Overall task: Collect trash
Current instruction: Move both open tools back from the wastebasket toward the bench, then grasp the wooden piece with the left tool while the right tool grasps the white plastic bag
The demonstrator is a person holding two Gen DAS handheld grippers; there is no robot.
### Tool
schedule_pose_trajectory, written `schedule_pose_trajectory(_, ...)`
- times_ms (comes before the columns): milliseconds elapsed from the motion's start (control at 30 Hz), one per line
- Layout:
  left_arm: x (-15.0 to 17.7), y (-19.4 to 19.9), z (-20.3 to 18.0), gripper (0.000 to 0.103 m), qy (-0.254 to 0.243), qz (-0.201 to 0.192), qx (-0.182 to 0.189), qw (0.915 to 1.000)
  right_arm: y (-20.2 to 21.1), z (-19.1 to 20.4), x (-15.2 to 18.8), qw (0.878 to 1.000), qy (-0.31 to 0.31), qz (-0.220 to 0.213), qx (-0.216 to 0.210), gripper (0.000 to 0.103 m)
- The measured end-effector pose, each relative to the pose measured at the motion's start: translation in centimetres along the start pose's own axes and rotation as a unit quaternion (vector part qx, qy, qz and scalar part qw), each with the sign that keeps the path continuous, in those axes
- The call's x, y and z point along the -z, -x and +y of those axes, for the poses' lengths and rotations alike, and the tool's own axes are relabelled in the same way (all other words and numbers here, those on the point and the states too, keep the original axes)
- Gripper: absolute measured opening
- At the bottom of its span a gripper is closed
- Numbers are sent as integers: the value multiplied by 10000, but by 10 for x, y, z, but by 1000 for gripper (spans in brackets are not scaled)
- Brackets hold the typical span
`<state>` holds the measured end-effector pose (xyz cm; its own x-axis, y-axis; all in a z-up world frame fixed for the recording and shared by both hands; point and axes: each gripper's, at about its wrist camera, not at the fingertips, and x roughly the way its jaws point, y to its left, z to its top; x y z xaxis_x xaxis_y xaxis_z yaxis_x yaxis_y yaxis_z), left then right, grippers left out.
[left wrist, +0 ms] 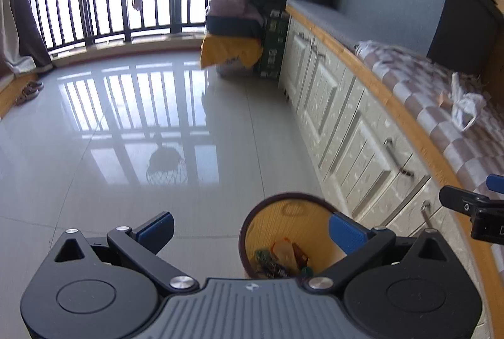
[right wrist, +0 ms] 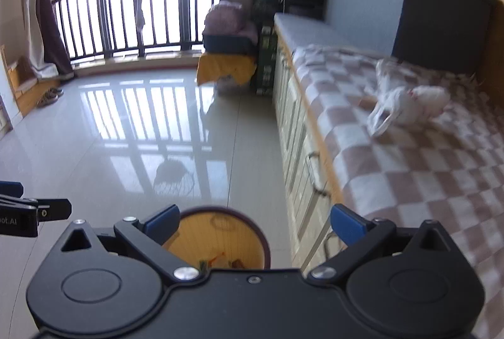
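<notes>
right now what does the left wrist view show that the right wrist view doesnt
Only the left wrist view shows the right tool at its right edge, and more of the wrappers piled in the bin.

Only the right wrist view shows the left tool at its left edge, and a wider stretch of the checkered blanket.

Both show each camera's own open tool, the wood-lined bin, the white plastic bag on the blanket, the white cabinets and the balcony railing.
</notes>
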<state>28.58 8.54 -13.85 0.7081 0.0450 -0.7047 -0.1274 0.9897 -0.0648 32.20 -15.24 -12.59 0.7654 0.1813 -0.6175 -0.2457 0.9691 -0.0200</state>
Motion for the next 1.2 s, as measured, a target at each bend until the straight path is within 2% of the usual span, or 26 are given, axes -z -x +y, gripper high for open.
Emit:
schedule_pose_trajectory(167, -13, 25, -20, 103, -8, -641, 96, 9979, 30, -17, -16, 9972, -104, -731, 83, 103)
schedule_pose_trajectory(367, -23, 43, -48, 103, 2, -1476, 294, 9886, 55, -44, -30, 9872, -121, -1522, 463, 103)
schedule_pose_trajectory(467, -28, 47, -64, 103, -16, -1801, 391, 9829, 60, -62, -33, 9835, -143, -1714, 559, 103)
schedule_pose_trajectory(633, -31, 46, -98, 103, -214, -2290, 616, 9712, 56, -96, -39, 9762, -241, -1930, 955, 103)
schedule_pose_trajectory(800, -38, 31, -133, 103, -447, -2670, 881, 9586, 39, -139, -46, 9681, -913, -2058, 1097, 103)
schedule_pose_trajectory(867, -44, 20, -147, 103, -566, -2700, 919, 9568, 26, -152, -51, 9680, -1138, -1969, 1058, 103)
schedule_pose_trajectory(933, -50, 8, -156, 103, -556, -2674, 1122, 9554, 10, -160, -55, 9689, -1298, -1862, 990, 103)
schedule_pose_trajectory(1000, -57, -4, -166, 103, -570, -2607, 1288, 9551, -9, -167, -58, 9707, -1429, -1743, 833, 98)
schedule_pose_trajectory(1133, -66, -28, -183, 103, -814, -2242, 1438, 9604, -48, -181, -62, 9712, -1774, -1481, 578, 83)
schedule_pose_trajectory(1200, -71, -40, -189, 103, -850, -2130, 1485, 9620, -64, -184, -61, 9721, -1889, -1322, 430, 73)
